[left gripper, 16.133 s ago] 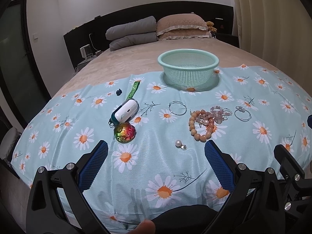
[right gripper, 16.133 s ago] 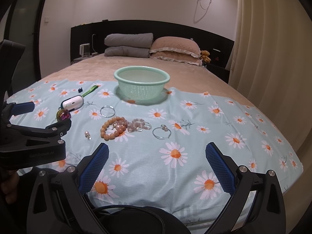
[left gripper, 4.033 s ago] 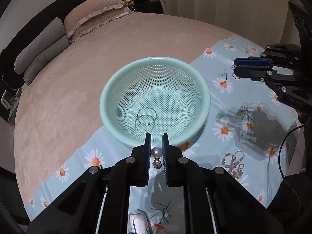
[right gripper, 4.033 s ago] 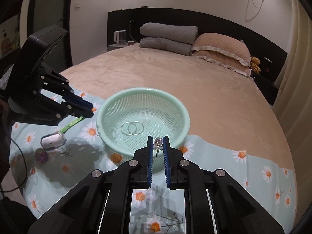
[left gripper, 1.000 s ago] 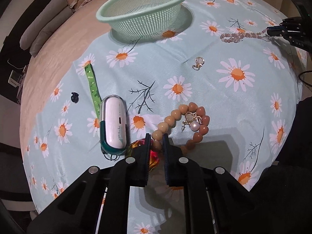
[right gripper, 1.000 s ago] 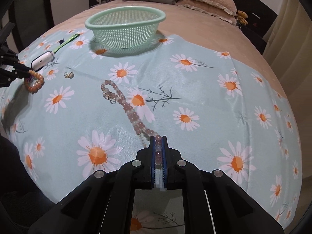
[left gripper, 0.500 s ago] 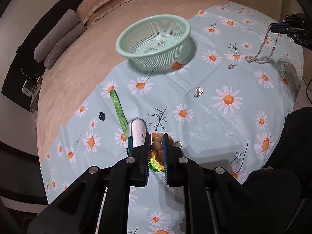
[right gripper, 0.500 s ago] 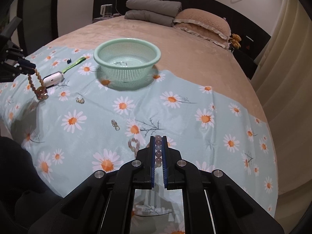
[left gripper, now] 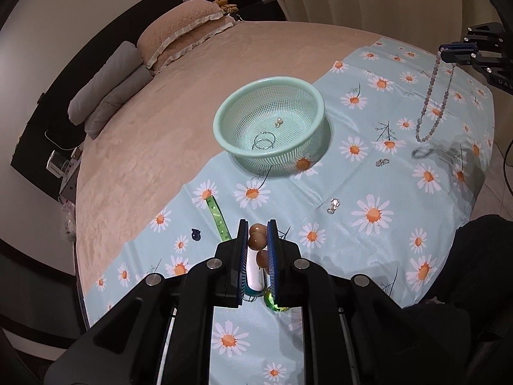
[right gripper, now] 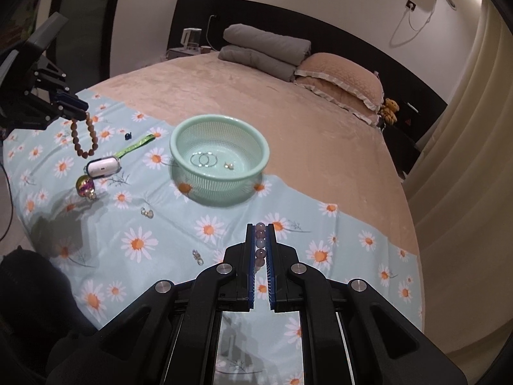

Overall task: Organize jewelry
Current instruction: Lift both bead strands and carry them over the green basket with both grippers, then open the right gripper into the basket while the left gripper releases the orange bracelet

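Jewelry being gathered into the green basket [left gripper: 269, 96], which is already holding two hoops [right gripper: 203, 159] and a pearl earring [left gripper: 279, 123]. Left gripper [left gripper: 257, 240] is pinching the brown bead bracelet [right gripper: 84, 136] by a few beads, loop dangling clear of the cloth left of the basket; right gripper [right gripper: 260, 234] is clamping the pale bead strand [left gripper: 431, 102] likewise, hanging right of the basket. Basket's rim is standing open and unobstructed; small earrings [right gripper: 147, 212] are lying near it
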`<state>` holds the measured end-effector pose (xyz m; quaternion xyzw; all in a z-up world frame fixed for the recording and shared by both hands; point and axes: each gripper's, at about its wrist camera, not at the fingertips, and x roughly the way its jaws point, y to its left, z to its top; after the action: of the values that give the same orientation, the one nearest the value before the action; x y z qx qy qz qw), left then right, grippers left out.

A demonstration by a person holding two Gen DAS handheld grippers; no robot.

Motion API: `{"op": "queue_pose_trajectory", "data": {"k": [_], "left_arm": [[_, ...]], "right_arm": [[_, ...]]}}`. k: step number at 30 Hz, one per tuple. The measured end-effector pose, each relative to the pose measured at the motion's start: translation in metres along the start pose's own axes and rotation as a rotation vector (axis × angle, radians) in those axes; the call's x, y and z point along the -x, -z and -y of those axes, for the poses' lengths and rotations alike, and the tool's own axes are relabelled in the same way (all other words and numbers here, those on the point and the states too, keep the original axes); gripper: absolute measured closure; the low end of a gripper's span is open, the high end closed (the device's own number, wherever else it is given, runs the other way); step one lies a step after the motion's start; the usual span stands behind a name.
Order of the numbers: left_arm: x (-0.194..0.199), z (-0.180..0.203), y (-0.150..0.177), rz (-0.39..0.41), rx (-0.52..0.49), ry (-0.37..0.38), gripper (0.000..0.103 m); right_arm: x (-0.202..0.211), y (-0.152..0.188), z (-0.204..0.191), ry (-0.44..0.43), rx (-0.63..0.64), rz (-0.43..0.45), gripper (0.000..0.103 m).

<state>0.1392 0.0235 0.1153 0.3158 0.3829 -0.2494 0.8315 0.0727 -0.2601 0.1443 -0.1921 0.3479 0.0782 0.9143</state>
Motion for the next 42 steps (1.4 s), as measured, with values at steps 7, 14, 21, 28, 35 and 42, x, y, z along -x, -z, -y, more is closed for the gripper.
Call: {"op": "queue_pose_trajectory", "data": {"k": [7,14,21,28,35,42], "left_arm": [[0.000,-0.009,-0.034,0.027,-0.003,0.007,0.090],[-0.017,-0.016,-0.065,0.033,-0.010,0.033,0.090],[-0.046,-0.024,-0.092,0.041,-0.001,0.080,0.090],[-0.077,-0.030,-0.123,0.041,-0.009,0.111,0.090],[-0.123,-0.024,-0.135,0.008,0.021,0.179,0.090],[-0.162,-0.012,-0.126,-0.038,0.057,0.251,0.090]], "right_arm": [[0.008,-0.043,0.004,-0.010,0.030,0.067,0.097],[-0.011,-0.085,0.003,-0.029,0.078,0.084,0.097],[-0.053,-0.113,0.006,-0.067,0.048,0.111,0.097],[-0.092,-0.151,0.006,-0.075,0.086,0.110,0.097],[-0.151,-0.143,0.001,-0.128,0.040,0.077,0.097],[-0.216,-0.104,-0.002,-0.223,-0.091,-0.008,0.097]]}}
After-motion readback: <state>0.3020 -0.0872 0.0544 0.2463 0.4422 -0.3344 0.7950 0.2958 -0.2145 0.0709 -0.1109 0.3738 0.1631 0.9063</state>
